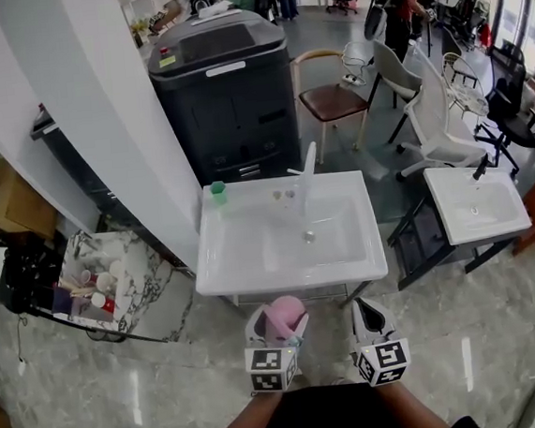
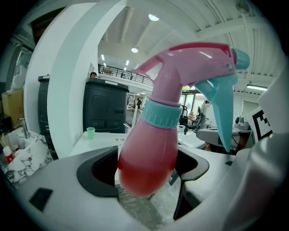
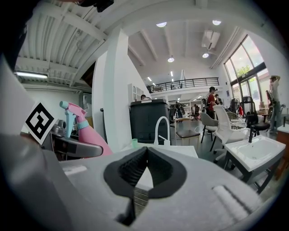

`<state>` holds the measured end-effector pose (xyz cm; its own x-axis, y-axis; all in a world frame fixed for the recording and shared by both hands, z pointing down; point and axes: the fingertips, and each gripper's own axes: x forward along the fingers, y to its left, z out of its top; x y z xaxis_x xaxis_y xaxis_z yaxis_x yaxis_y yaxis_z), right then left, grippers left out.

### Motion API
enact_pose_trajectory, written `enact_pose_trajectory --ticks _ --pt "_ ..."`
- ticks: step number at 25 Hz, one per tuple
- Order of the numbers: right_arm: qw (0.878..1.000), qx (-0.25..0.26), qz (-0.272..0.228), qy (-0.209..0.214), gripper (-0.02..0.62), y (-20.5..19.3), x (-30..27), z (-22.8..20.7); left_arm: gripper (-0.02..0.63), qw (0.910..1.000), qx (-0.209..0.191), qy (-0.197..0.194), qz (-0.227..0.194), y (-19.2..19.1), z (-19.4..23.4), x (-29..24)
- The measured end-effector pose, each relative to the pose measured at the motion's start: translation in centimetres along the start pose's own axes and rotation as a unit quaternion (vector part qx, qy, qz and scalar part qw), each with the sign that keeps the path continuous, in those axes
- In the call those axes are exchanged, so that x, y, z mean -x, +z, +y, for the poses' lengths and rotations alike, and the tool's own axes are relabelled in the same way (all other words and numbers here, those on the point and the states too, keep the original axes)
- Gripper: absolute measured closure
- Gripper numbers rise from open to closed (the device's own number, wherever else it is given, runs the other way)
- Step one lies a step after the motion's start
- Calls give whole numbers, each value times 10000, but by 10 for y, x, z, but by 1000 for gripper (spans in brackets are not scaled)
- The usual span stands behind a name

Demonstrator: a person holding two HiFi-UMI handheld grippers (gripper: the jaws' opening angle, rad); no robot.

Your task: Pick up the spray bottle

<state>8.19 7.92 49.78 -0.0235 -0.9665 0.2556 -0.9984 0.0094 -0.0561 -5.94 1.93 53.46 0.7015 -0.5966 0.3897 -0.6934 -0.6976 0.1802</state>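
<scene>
Spray bottle (image 2: pixel 149 155) sits off the ground in the left gripper (image 1: pixel 278 324), whose jaws press on either side of its rounded pink lower body. The left gripper view shows a teal collar at the neck, a pink head above it, and a teal trigger and nozzle tip on the right side of that view. The bottle leans a little, its head tipped toward the right.

From the head view, the bottle hangs over the marble floor (image 1: pixel 172 396), just in front of the near edge of a white sink (image 1: pixel 219 277). It is close to the person's body, and both forearms reach in from the bottom of that view.

The right gripper (image 3: pixel 145 160) is just beside the left one, apart from the bottle. Its dark pads meet in a closed seam with nothing between them.

A white faucet (image 1: pixel 308 178) rises at the back of the sink, and a small green cup (image 1: pixel 218 192) stands on the back left corner. Behind the sink is a black cabinet (image 1: pixel 228 99), next to a thick white column (image 1: pixel 98 112). A chair (image 1: pixel 334 98) with a brown seat stands right of the cabinet. A second sink (image 1: pixel 479 207) stands well to the right.
</scene>
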Motion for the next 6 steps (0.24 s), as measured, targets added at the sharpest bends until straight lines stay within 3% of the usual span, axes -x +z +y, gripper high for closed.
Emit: enact_pose_trajectory --ticks 6 --pt "10000 18 -33 30 598 -2 -7 5 218 10000 -21 5 13 1 6 3"
